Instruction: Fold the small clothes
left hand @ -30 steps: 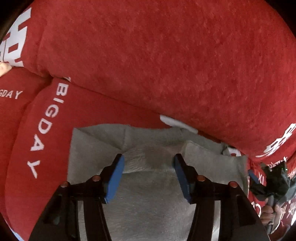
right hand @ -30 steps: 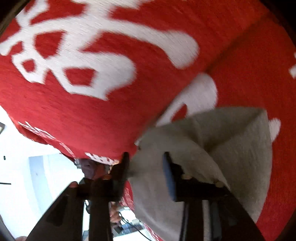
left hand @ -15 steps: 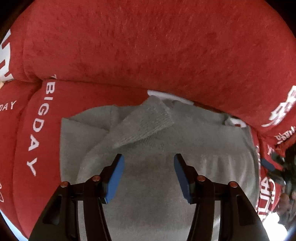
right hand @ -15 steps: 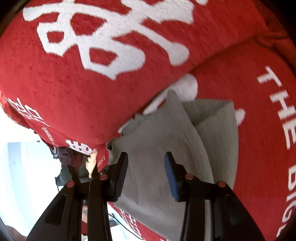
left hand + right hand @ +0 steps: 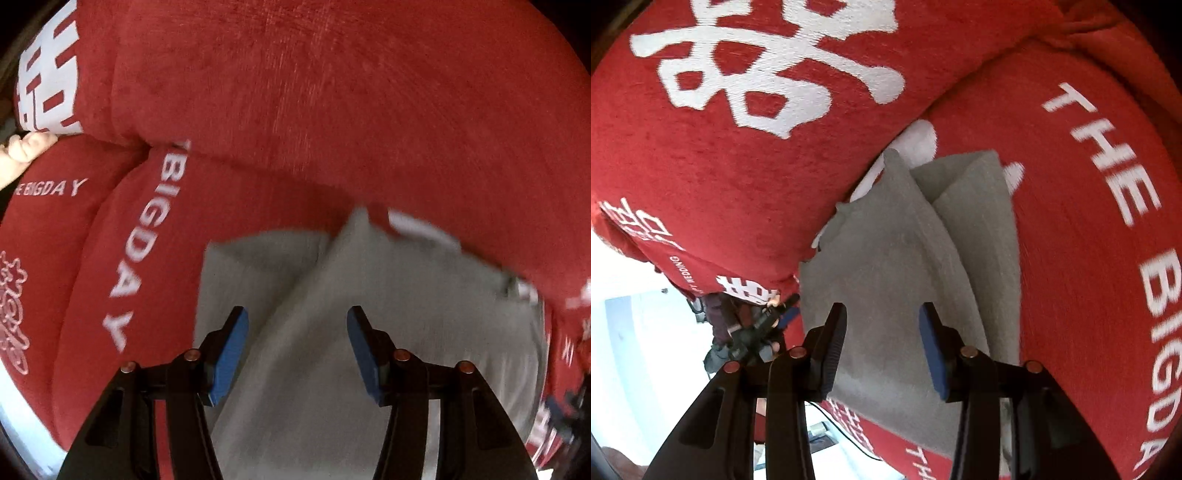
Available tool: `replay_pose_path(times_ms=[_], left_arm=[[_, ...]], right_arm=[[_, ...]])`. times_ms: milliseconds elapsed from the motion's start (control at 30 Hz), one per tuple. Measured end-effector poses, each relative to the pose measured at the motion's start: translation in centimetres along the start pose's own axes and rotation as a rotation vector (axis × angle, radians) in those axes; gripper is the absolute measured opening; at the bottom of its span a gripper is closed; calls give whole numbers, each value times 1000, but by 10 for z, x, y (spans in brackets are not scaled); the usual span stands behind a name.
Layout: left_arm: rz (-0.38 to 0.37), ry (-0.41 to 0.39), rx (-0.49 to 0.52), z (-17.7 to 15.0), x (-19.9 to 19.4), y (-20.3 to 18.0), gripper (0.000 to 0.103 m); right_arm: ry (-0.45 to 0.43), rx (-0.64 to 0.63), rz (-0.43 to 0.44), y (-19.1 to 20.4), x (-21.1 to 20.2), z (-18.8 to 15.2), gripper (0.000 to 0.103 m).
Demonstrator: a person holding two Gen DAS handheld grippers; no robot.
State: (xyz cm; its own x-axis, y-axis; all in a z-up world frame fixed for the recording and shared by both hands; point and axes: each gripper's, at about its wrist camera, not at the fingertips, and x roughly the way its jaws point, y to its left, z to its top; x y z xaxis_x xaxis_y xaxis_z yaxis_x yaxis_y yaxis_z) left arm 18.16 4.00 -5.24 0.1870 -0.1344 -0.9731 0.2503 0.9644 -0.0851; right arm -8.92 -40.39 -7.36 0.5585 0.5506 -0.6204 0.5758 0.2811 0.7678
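Grey garment (image 5: 369,350) is what I am working on: a small knitted piece lying flat on the seat of a red sofa (image 5: 332,110), with its far edge right against the foot of the sofa's back cushion. One flap of the garment is folded over the rest, and in the right wrist view (image 5: 905,266) I can see two or three overlapping layers, their ridges running away from me toward the cushion. White lettering reading "THE BIG DAY" (image 5: 1108,155) runs along the seat cushion just beside the garment, on its right in that view and on its left in the left wrist view.

My left tool (image 5: 297,347) hangs over the garment, pointing steeply down, jaws apart with nothing between the blue pads; it is released. My right tool (image 5: 882,345) hovers over the near part of the garment at a shallower angle, jaws likewise apart and empty, also released.

Beyond the sofa's edge, left of the garment in the right wrist view, I make out my other hand (image 5: 768,347) on its black handle.
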Motion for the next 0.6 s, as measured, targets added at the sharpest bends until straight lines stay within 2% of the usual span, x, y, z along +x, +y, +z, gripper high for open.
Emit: replay_pose_path(times_ms=[133,267,400,600], left_arm=[[-22,48,-13,-34,-17,19,57],[-72,90,-32,-59,-28,40,57],[-90,122,19,-83,-35,52,57],[-201,188,121,-99,-26,57,57]], right_arm=[[16,-11,11,2,-4,-22,45],[66,-13,69,10,12,-48,46],[149,-14,102,25,47,-86,46],[229,41,141,41,110,-155,46]])
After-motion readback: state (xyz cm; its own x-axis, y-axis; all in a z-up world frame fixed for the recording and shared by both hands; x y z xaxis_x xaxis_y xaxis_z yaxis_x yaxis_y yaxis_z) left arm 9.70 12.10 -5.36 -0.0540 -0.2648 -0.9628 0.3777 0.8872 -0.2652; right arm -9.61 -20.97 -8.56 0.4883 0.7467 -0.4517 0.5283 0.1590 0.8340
